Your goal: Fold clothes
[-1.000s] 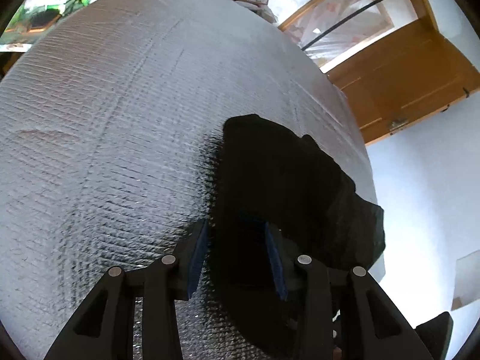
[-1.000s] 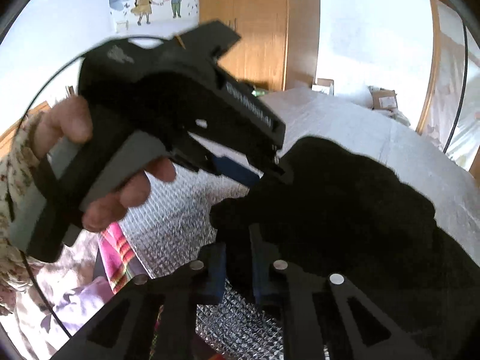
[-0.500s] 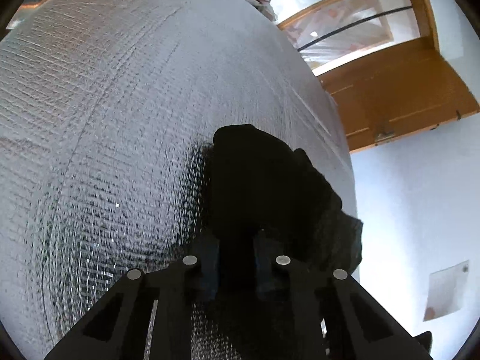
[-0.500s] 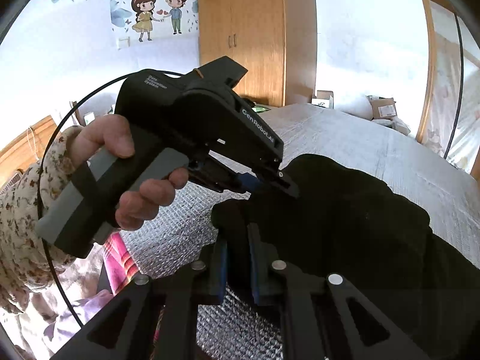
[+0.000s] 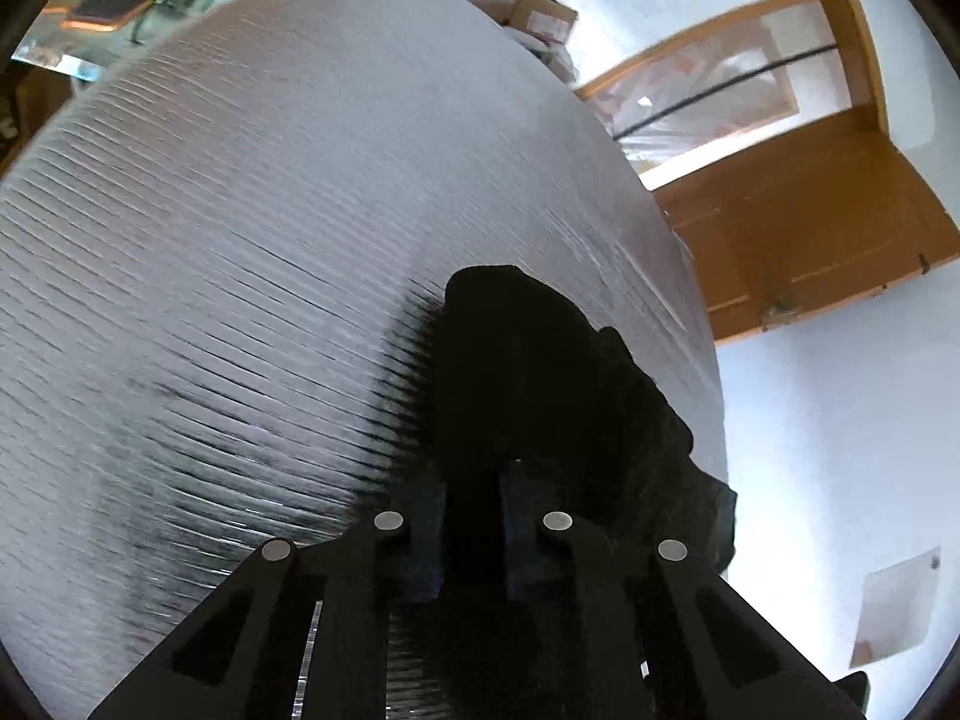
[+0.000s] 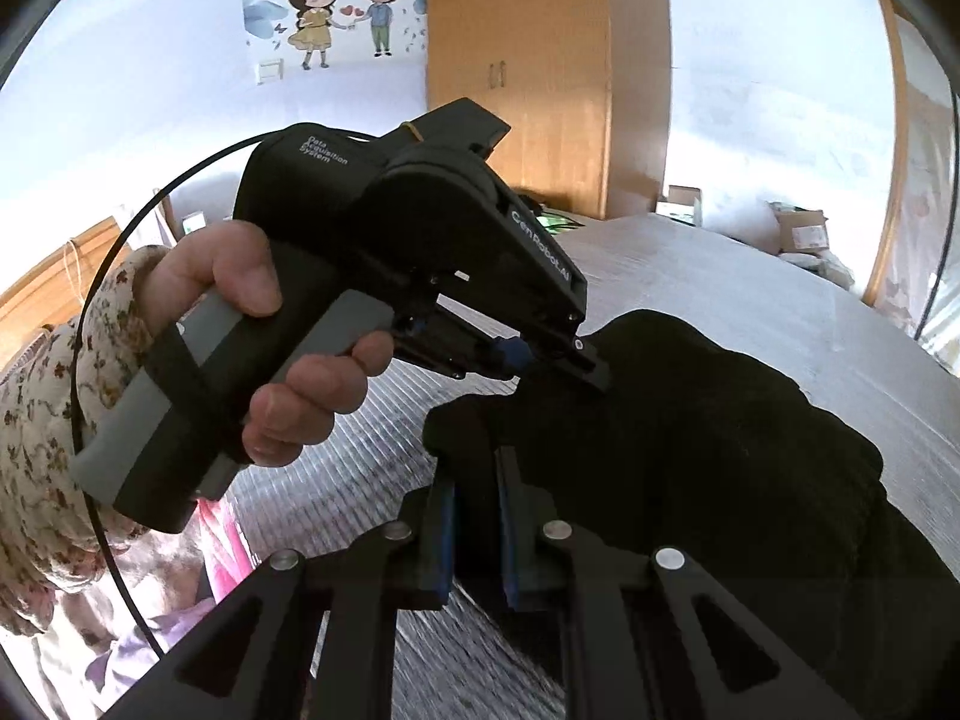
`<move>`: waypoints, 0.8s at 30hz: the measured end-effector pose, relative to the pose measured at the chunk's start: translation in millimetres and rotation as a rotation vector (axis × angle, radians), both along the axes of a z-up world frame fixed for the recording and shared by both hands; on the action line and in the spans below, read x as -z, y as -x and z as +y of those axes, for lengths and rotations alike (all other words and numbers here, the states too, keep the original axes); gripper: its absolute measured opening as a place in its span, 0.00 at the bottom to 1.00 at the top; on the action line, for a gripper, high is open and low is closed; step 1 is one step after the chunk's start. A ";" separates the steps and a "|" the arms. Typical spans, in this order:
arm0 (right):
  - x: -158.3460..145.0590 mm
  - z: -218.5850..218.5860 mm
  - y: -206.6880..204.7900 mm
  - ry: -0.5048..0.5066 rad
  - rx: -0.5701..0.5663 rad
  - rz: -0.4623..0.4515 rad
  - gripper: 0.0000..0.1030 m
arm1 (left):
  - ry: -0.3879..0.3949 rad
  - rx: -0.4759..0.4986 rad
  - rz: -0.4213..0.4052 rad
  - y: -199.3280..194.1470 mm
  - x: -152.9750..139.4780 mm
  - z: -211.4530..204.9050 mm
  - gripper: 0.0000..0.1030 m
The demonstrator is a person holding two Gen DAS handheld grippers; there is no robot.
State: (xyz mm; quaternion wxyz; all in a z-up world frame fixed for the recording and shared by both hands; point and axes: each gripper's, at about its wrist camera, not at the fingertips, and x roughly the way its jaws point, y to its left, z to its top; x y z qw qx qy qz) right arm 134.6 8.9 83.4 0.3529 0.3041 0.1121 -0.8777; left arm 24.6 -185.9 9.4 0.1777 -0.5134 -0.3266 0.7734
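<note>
A black garment (image 5: 540, 384) lies bunched on the silver quilted surface (image 5: 240, 240), filling the lower centre of the left wrist view and the lower right of the right wrist view (image 6: 690, 438). The left gripper (image 5: 472, 531) is clenched on its near edge, cloth pinched between the blue pads. The right gripper (image 6: 474, 516) likewise clamps a fold of it. A hand (image 6: 282, 360) in a floral sleeve (image 6: 54, 420) holds the left gripper at centre left.

One black garment (image 5: 540, 384); two grippers, left (image 5: 471, 483) and right (image 6: 474, 468); one hand (image 6: 270, 354); one silver mat (image 5: 240, 240); one wooden wardrobe (image 6: 540, 72).
</note>
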 end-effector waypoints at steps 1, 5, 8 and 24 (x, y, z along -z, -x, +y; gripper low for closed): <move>0.1 -4.5 1.0 0.002 -0.010 -0.001 0.12 | 0.007 -0.007 0.000 3.2 3.4 -2.4 0.13; 0.8 -22.1 5.0 0.012 -0.047 -0.003 0.12 | 0.025 -0.043 0.003 3.4 -2.1 -24.2 0.13; 3.2 -31.2 10.1 0.020 -0.057 -0.007 0.12 | 0.020 -0.067 0.000 9.6 7.0 -37.7 0.13; -12.4 6.8 12.2 0.170 -0.056 -0.067 0.20 | 0.151 -0.134 0.056 -27.7 -9.3 -50.8 0.19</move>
